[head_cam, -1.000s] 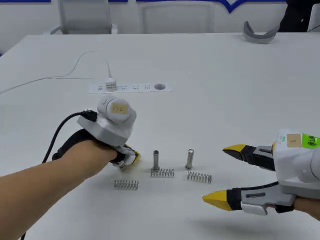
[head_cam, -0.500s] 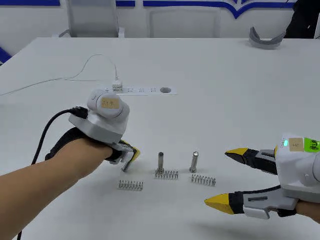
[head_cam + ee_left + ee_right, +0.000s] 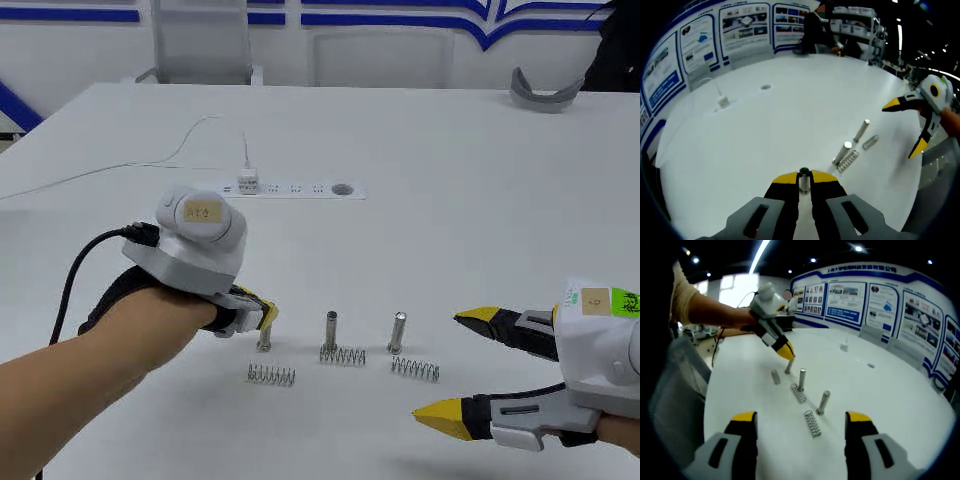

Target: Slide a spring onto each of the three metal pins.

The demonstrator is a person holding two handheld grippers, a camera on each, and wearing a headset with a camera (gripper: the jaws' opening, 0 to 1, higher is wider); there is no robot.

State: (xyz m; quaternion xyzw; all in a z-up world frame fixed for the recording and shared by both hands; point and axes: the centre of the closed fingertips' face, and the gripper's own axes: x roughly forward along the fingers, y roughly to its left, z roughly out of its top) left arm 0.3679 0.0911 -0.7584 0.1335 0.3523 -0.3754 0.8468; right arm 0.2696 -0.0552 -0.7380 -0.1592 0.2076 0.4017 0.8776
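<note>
Versus half a second back: the left pin (image 3: 264, 340) hung tilted under the left gripper (image 3: 262, 318). Now it reads upright, lower centre-left of the head view, foot at the table (image 3: 480, 200); can't tell if it touches. The whole picture slid a bit, which is camera move. Right gripper (image 3: 440, 365) has the same wide gape at lower right, nothing between its jaws.

Left gripper: jaws closed down on the left pin's top end. The left gripper view has the pin head pinched between the yellow tips, bottom centre.

The other two stand free in a row to the right of the held one: mid pin (image 3: 331, 328), right pin (image 3: 397, 332). Three springs lie flat in front, all off the pins: left spring (image 3: 271, 375), mid spring (image 3: 342, 355) touching the mid pin's base, right spring (image 3: 415, 369) just beside the right pin.

Surface is plain white. Power strip (image 3: 290, 188) sits upper centre with a plug (image 3: 245, 183) and a thin cable (image 3: 130, 165) running to the left edge. Grey band (image 3: 545, 90) upper right, chairs (image 3: 205, 40) along the top. Black lead (image 3: 90, 270) trails from the left gripper.

The gripper views add the room: poster boards (image 3: 875, 302) on a blue-trimmed wall, ceiling lights (image 3: 856, 248), and a person (image 3: 820, 25) at the far table end, top centre. The right gripper view has the left gripper coming in at upper left on an arm (image 3: 705, 310).
</note>
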